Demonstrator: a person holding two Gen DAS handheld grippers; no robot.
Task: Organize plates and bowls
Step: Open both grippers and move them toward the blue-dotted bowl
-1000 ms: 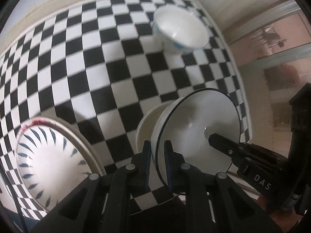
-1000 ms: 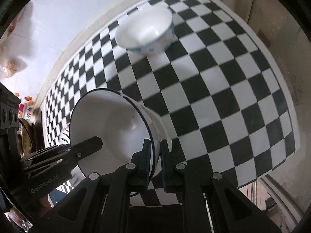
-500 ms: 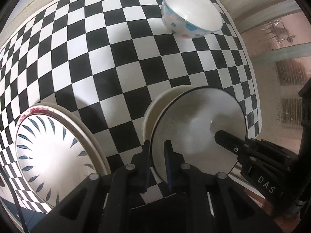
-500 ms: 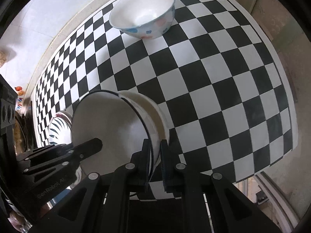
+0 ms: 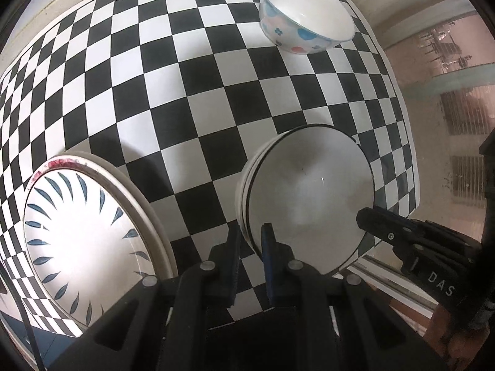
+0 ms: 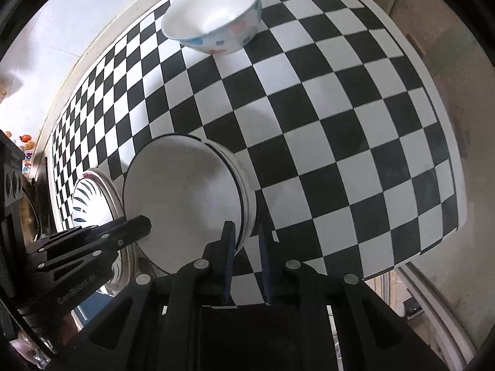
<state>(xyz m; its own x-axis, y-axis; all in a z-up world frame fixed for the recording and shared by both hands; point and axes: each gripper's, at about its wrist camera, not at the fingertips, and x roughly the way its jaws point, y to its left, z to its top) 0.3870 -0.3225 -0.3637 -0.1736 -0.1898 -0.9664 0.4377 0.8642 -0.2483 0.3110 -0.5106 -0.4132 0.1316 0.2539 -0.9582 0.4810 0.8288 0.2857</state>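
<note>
A white bowl with a thin dark rim (image 5: pixel 309 198) sits nested in a cream bowl (image 5: pixel 247 173) on the checkered cloth. My left gripper (image 5: pixel 250 235) straddles its near-left rim, jaws slightly parted. My right gripper (image 6: pixel 244 235) straddles the opposite rim of the same bowl (image 6: pixel 185 204), jaws also slightly parted. Each gripper shows in the other's view, the right one (image 5: pixel 368 216) and the left one (image 6: pixel 142 225). A white bowl with blue and pink flowers (image 5: pixel 304 15) stands upright at the far side and shows in the right wrist view too (image 6: pixel 213 15).
A large plate with blue leaf marks (image 5: pixel 80 241) lies to the left, on another plate with a red-marked rim (image 5: pixel 58 162). The checkered cloth (image 6: pixel 340 123) ends at the table's right edge (image 6: pixel 451 160). A wall runs along the far side.
The dark-rimmed bowl came down from a tilt and now sits level inside the cream bowl. Both grippers' jaws have parted a little from its rim.
</note>
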